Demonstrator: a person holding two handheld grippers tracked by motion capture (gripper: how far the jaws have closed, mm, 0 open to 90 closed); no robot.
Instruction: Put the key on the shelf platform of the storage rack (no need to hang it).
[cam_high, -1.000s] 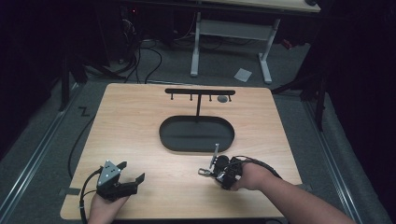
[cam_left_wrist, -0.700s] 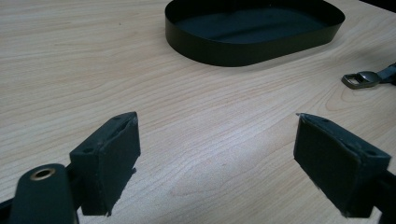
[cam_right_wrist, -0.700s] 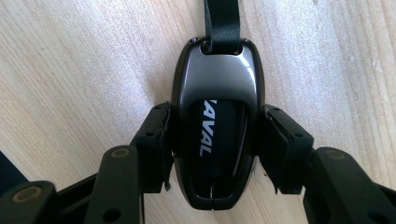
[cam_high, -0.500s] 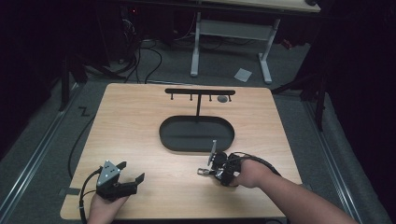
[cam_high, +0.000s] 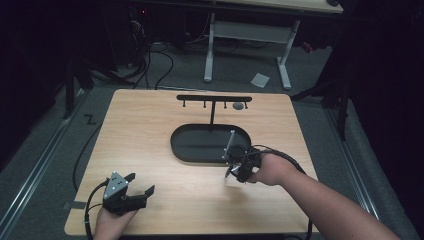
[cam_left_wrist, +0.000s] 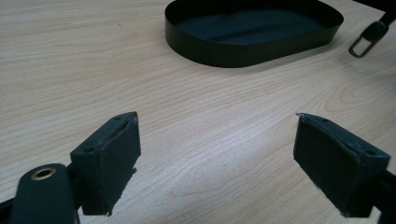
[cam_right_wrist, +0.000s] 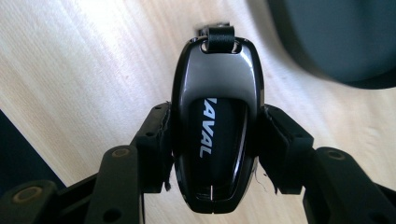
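Observation:
A glossy black car key fob (cam_right_wrist: 212, 135) with white lettering and a short strap at its tip sits between the jaws of my right gripper (cam_right_wrist: 215, 122), which is shut on it. In the high view this gripper (cam_high: 237, 168) hovers with the fob (cam_high: 232, 170) at the near right rim of a black oval tray (cam_high: 176, 146). The fob's strap and metal ring (cam_left_wrist: 363, 42) hang above the wood beside the tray (cam_left_wrist: 243, 55). My left gripper (cam_high: 131, 192) rests near the table's front left. Its jaws (cam_left_wrist: 217, 135) stand wide open with nothing between them.
A black T-shaped rack (cam_high: 214, 98) with small hooks stands behind the tray, with a small grey round thing (cam_high: 238, 106) by its right end. The wooden table (cam_high: 140, 130) has bare wood to the left. Cables and a second table's legs lie on the floor beyond.
My right gripper has carried the key fob forward from the bare wood to the tray's near right rim and turned. The left gripper has stayed still.

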